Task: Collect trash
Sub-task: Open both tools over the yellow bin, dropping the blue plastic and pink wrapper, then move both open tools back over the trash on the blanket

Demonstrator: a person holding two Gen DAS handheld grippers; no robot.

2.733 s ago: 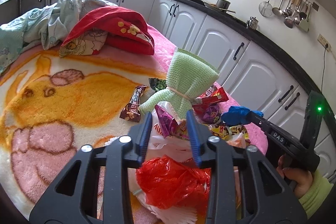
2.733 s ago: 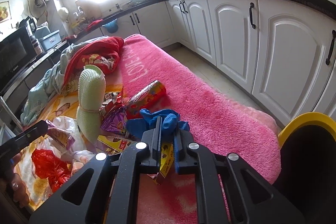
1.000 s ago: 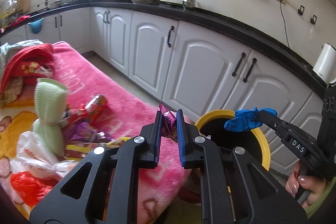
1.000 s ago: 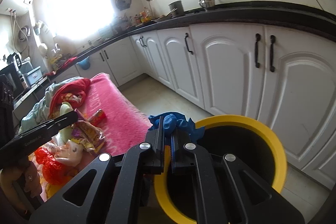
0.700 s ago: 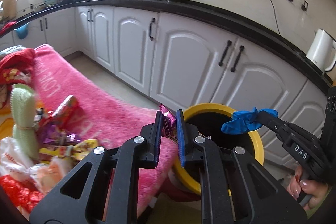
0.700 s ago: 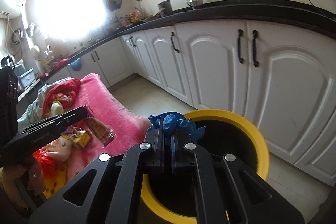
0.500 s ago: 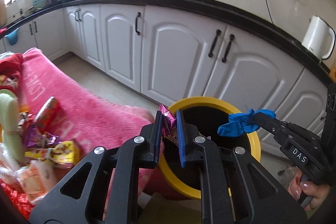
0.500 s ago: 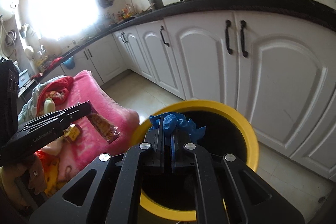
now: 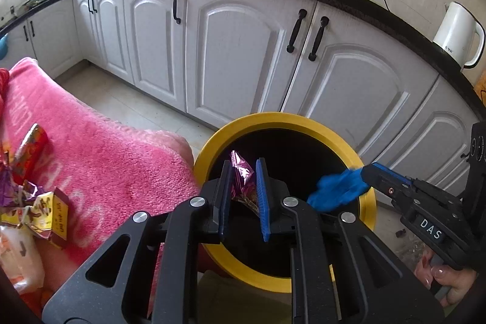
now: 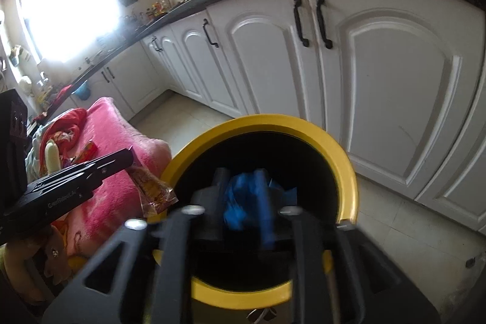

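A yellow-rimmed black bin [image 9: 273, 119] [image 10: 343, 166] stands on the floor beside the pink blanket. My left gripper [image 9: 244, 164] [image 10: 130, 155] hovers over the bin's near left rim, shut on a shiny purple snack wrapper [image 9: 241, 181] [image 10: 155, 190] that hangs from its tips. My right gripper [image 10: 241, 172] [image 9: 366, 169] is over the bin mouth, blurred, its jaws spread apart. A crumpled blue glove [image 10: 243, 196] [image 9: 337, 193] sits loose between them and droops toward the bin.
The pink blanket [image 9: 106, 157] fills the left, with several more wrappers [image 9: 39, 202] near its left end. White cabinets [image 9: 237, 56] run behind the bin, with a white kettle [image 9: 455, 35] on the counter. A hand [image 9: 446, 278] holds the right gripper.
Both grippers have swung from the blanket to above the bin. The right jaws have spread, and the blue glove sags lower. The left gripper still clamps the wrapper.
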